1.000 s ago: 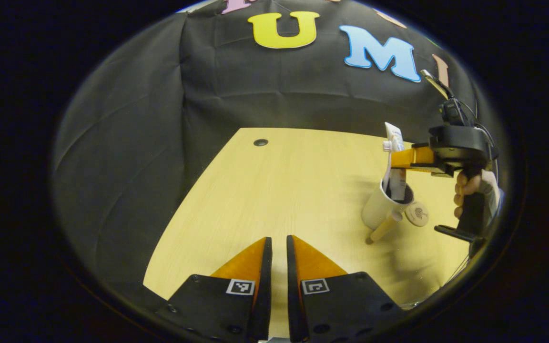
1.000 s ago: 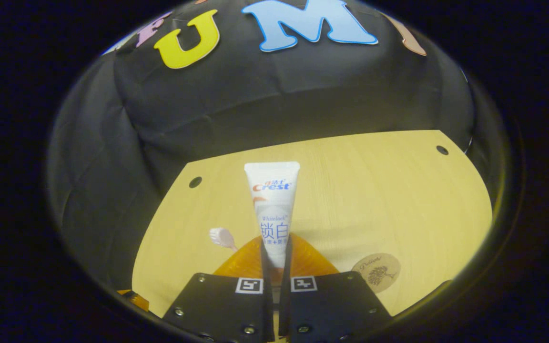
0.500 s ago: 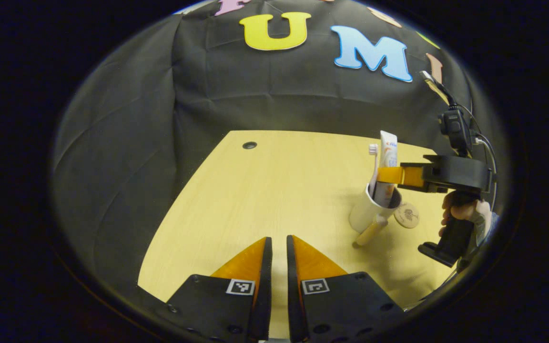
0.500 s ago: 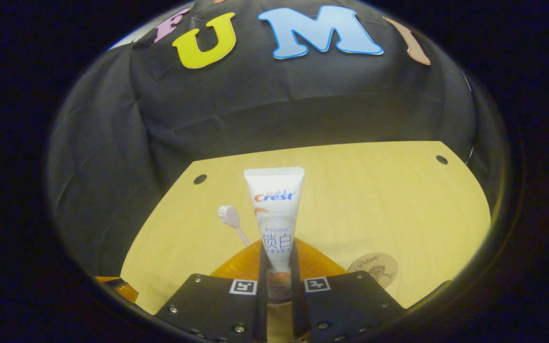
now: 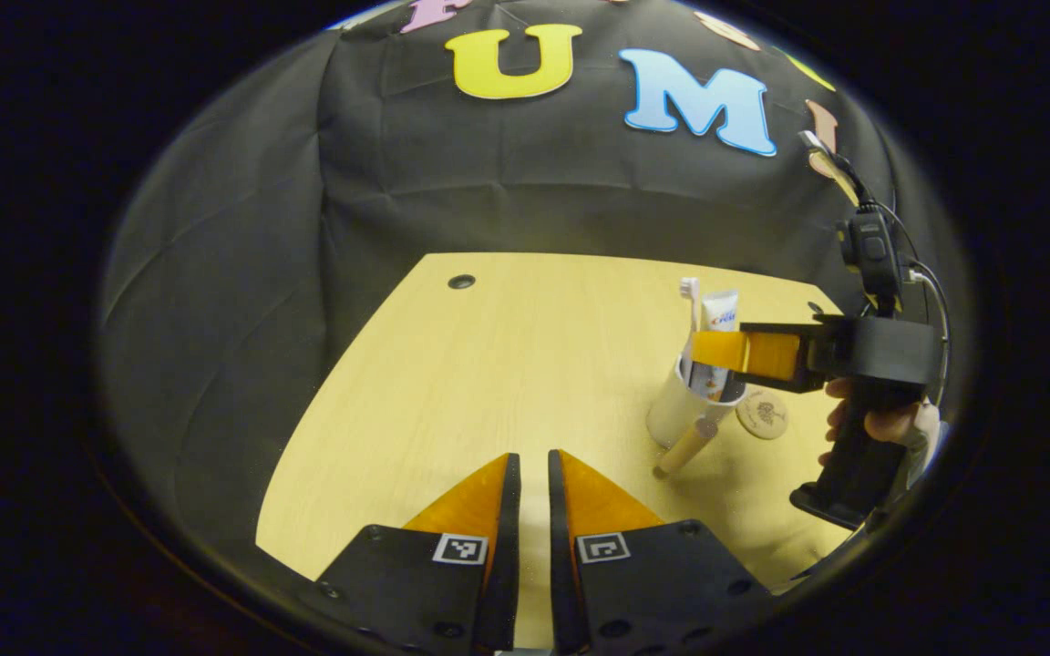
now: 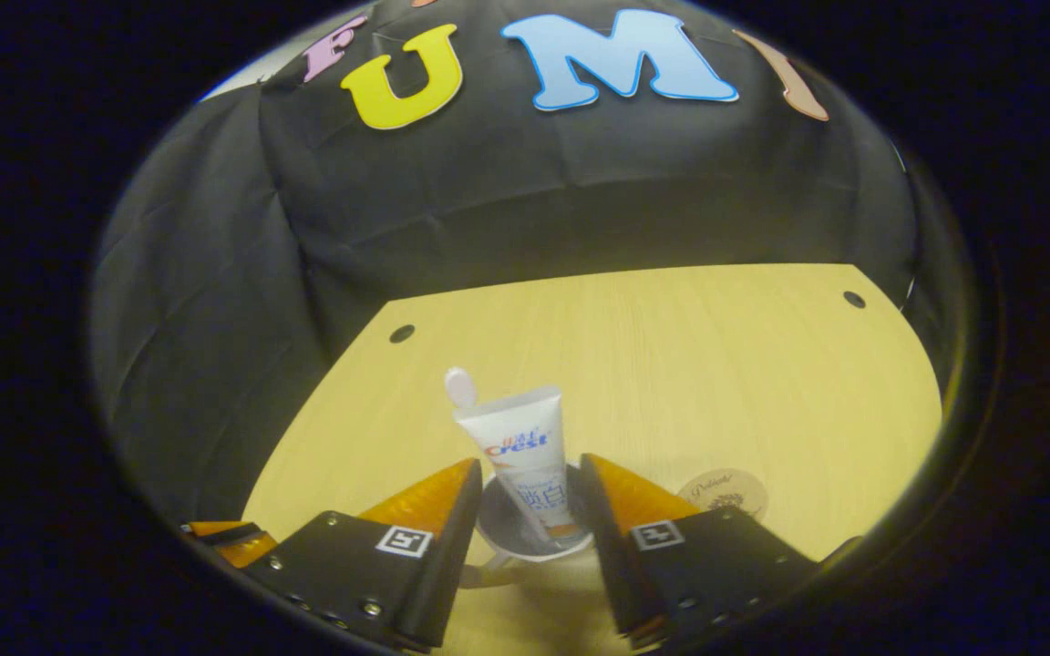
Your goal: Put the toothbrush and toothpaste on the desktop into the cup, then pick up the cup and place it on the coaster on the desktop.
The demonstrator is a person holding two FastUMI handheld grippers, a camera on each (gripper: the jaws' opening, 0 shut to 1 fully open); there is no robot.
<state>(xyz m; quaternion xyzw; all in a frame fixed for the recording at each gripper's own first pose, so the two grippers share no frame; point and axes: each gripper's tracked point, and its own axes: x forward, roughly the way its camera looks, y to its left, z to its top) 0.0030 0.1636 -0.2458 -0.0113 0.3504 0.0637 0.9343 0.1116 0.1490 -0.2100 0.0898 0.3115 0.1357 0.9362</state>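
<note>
A white cup (image 5: 668, 417) with a wooden handle (image 5: 684, 446) stands on the desktop at the right in the left gripper view. The toothbrush (image 5: 690, 296) and the toothpaste tube (image 5: 720, 314) stand upright in it. My right gripper (image 5: 715, 351), held by a hand (image 5: 880, 424), hovers over the rim. In the right gripper view, that right gripper (image 6: 529, 460) is open, its fingers on either side of the toothpaste (image 6: 516, 435) without touching it. The cup (image 6: 534, 545) sits just below, and the toothbrush head (image 6: 461, 387) pokes up behind the tube. My left gripper (image 5: 534, 466) is shut and empty, low over the desk's near edge.
A round wooden coaster (image 5: 762, 415) lies on the desk just right of the cup, seen also as the coaster (image 6: 723, 494) beside the right finger. The light wooden desktop (image 5: 507, 364) has cable holes near its far corners. My left gripper (image 6: 224, 538) shows at the lower left.
My right gripper has opened and let go of the toothpaste, which has dropped lower into the cup. The left gripper has stayed shut and barely shifted.
</note>
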